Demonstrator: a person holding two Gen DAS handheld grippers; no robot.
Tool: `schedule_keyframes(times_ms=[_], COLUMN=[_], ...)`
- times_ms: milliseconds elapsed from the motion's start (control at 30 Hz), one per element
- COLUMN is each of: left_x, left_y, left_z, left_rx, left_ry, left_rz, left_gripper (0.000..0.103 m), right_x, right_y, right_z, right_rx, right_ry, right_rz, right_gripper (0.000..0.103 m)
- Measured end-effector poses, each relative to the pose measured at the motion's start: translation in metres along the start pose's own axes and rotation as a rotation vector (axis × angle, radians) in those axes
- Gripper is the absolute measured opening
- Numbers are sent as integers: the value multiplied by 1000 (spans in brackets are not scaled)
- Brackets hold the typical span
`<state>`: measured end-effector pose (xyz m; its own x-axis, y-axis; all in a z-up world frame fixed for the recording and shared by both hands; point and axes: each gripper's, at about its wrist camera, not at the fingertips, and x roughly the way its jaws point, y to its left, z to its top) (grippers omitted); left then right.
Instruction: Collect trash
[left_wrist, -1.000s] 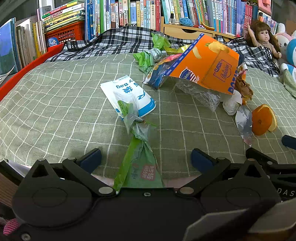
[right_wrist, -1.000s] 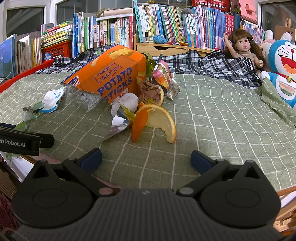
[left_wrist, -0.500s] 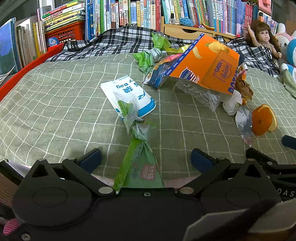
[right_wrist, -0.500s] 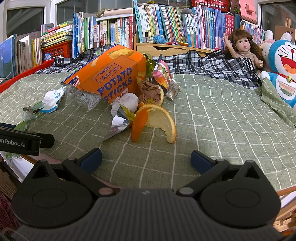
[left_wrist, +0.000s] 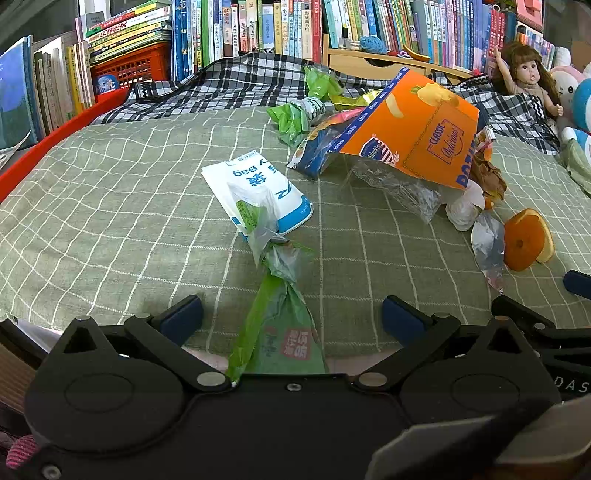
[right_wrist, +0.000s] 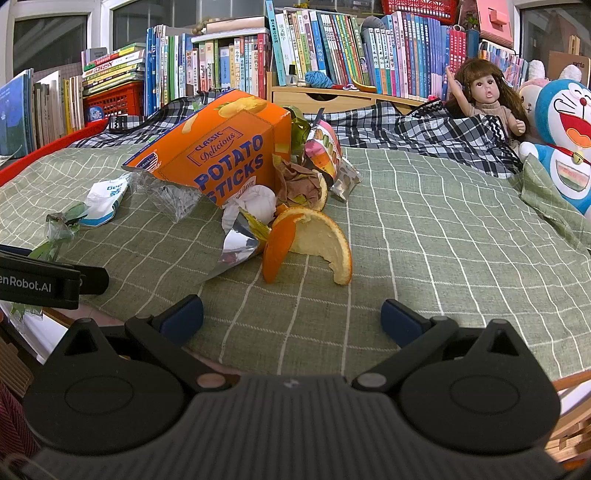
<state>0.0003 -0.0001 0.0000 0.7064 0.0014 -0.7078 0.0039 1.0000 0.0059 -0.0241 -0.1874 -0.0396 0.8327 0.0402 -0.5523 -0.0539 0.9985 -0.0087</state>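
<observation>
Green-checked bedcover (left_wrist: 110, 206) underneath, strewn with trash. Left gripper (left_wrist: 291, 317) low at the near edge of the bed, level, aimed along the cover, fingers (left_wrist: 181, 319) spread wide and gripping nothing. Between them, a twisted green plastic wrapper (left_wrist: 277, 317), running from under the gripper body out toward a white and blue bag (left_wrist: 258, 192) (touching or overlapping it at the far end). Farther back and to the right, an orange potato-sticks box (left_wrist: 417, 136) tipped over clear crinkled film, crumpled green wrappers (left_wrist: 295, 118) behind it.

Right gripper (right_wrist: 291, 317) beside the left one, likewise low and level, jaws wide apart and empty. Just ahead: orange peel (right_wrist: 310, 243) touching a silver foil wrapper (right_wrist: 236, 247), a white paper wad (right_wrist: 258, 203) and the box (right_wrist: 221, 155) behind. Doll (right_wrist: 487, 99) and blue plush toy (right_wrist: 565, 133) at far right, against the bookshelf (right_wrist: 314, 44).
</observation>
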Motion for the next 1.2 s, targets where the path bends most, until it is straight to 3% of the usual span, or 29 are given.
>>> schedule_keyframes(times_ms=[333,467,667,833,1067,1133,1167,1200], left_x=[2,2,-10,-17,-13,-10,-8,-8], left_y=[11,13,17,15,19,20,20,20], left_z=[-6,-6,-10,-15,-11,-8,-7,-6], left_rx=[-18,-24,-46,-39,-59,-71,-75,-76], left_ry=[-71,-65,-99,-124,-136,-139,-141,-140], left_rz=[13,6,-84,-88,-83,-88,-89,-88], left_gripper=[103,103,95,78,66,57,45,32], right_x=[-2,-2,-15,-22,1,8,10,11], right_y=[-2,-1,-4,-5,-15,-14,-14,-14], right_z=[-3,-2,0,13,23,22,21,20], right_rx=[2,5,-3,-54,-59,-53,-45,-33], right_ry=[-41,-30,-129,-218,-174,-152,-140,-130], right_rz=[4,4,32,24,22,28,29,29], right_gripper=[103,103,103,100,90,80,76,66])
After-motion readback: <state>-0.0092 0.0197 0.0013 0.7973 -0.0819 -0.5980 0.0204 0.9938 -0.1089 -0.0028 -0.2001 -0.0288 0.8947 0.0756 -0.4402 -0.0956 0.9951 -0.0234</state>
